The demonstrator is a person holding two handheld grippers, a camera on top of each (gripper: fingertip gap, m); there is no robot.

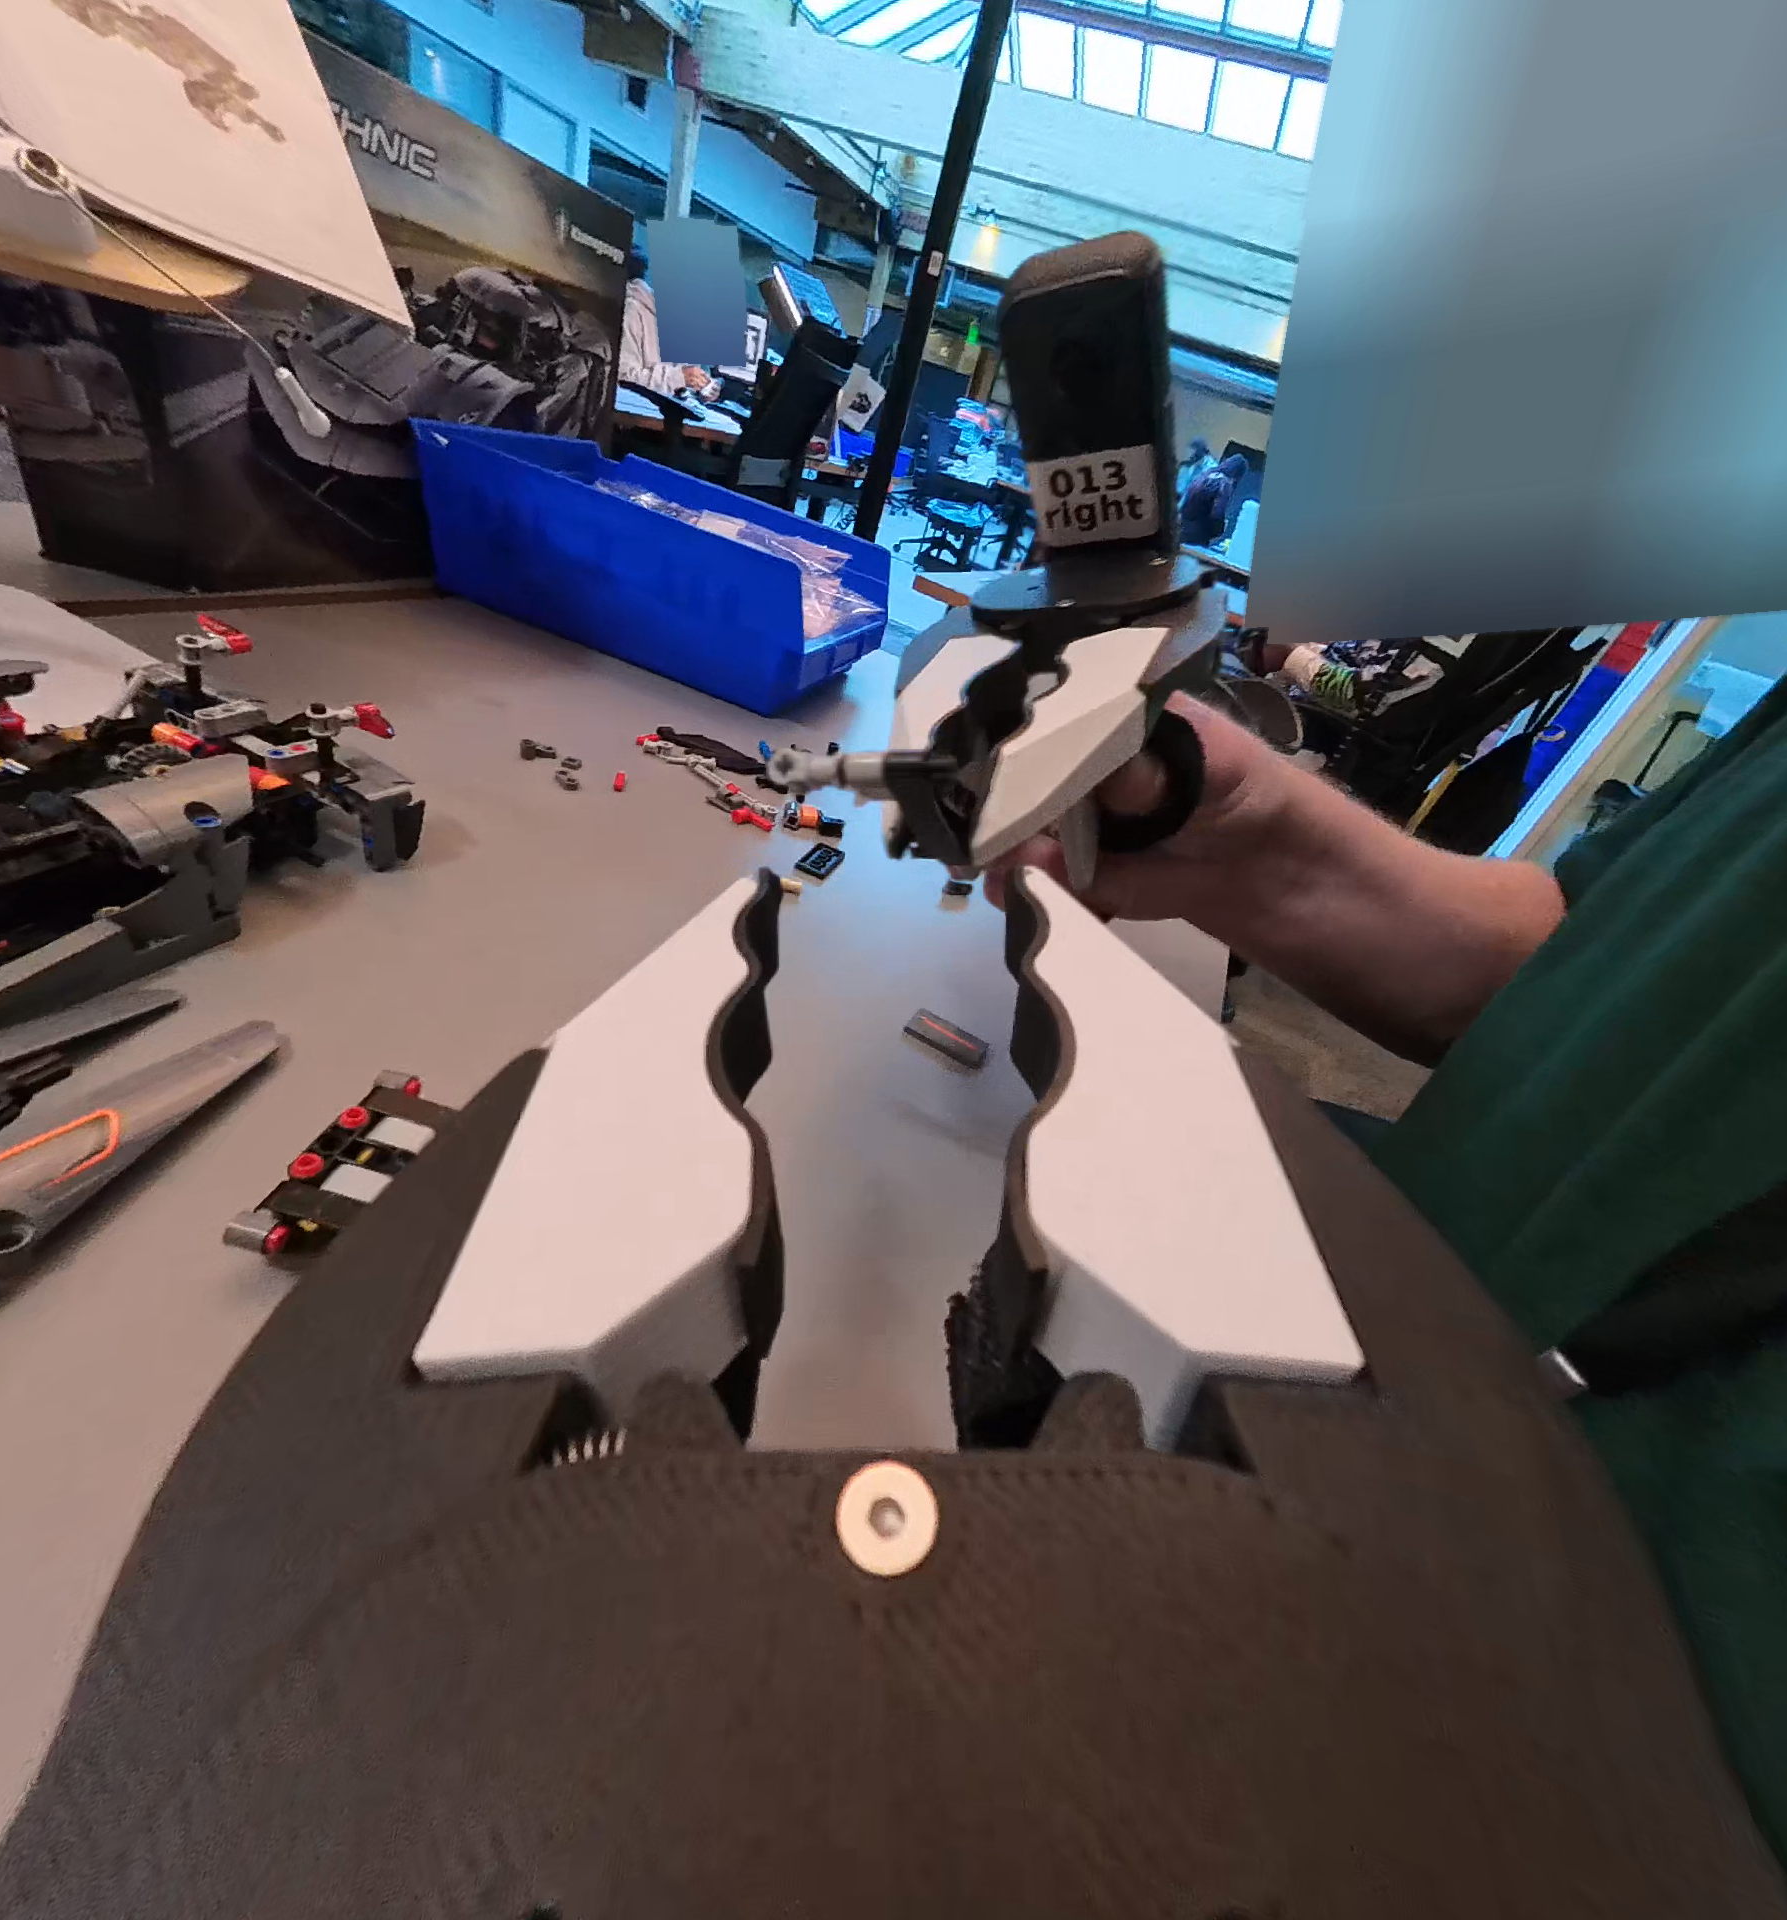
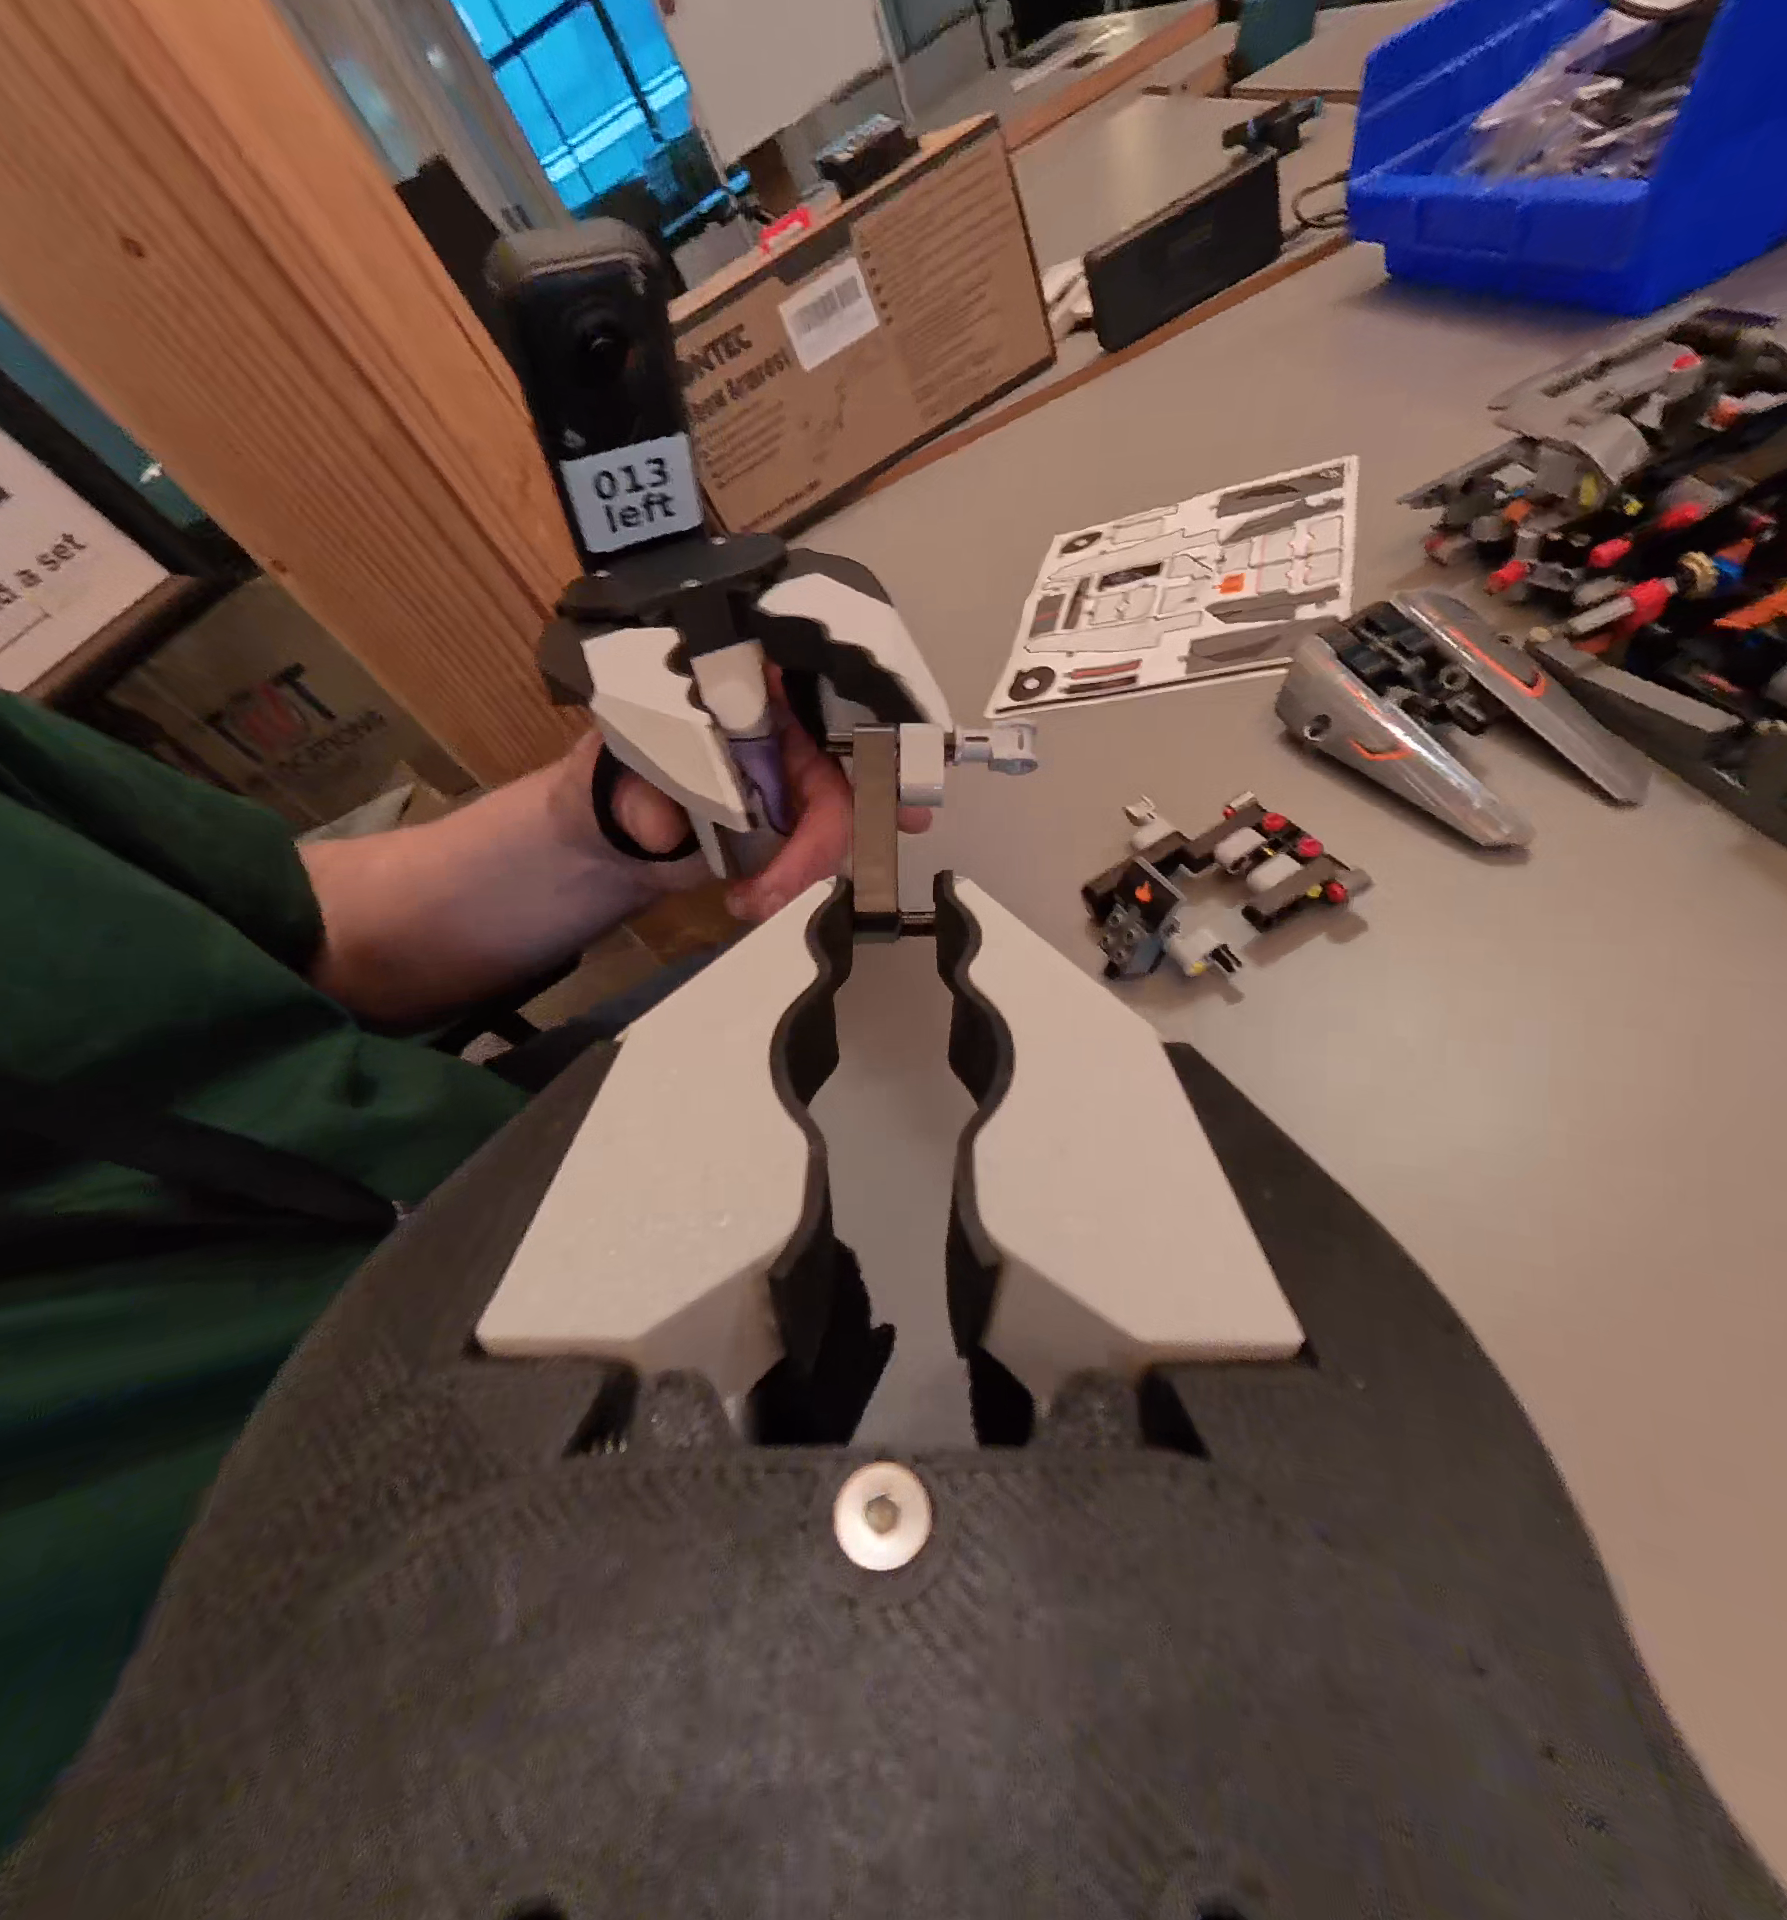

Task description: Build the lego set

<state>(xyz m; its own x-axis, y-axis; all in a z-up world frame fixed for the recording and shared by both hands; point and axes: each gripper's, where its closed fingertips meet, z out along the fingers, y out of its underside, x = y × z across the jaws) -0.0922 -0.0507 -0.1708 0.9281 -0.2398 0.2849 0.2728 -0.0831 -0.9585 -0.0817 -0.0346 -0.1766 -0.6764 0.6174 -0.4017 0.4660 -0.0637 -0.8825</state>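
Grip first: right gripper [image 2: 894, 902] pinches a small dark beam [image 2: 876, 831] at its lower end, jaws pressed on it, so the beam stands upright with its grey connector [image 2: 956, 764] jutting sideways at the top. Held aloft like this, clear of the table [image 2: 1491, 1143], probably so the free end can be met or inspected. Left gripper [image 1: 894, 894] has jaws spread, nothing between them; it faces the right one across the gap, seemingly ready to take or steady the piece. In the right wrist view the left gripper sits close behind the beam; whether it touches is hard to tell.

Rest of the set lies on the table: main car chassis [image 1: 120, 810] to the far side, a grey wedge panel [image 2: 1408, 717] with orange trim near it, a small black sub-assembly [image 2: 1227, 883] with red pins just beside the raised beam. Sticker sheet [image 2: 1190, 582] lies flat beyond. Loose pins and axles [image 1: 733, 779] are scattered in mid-table; blue bin [image 1: 650, 582] holds bagged parts.

Obstructions: nothing lies between the two grippers. The sub-assembly lies close below and could be knocked on a descent.
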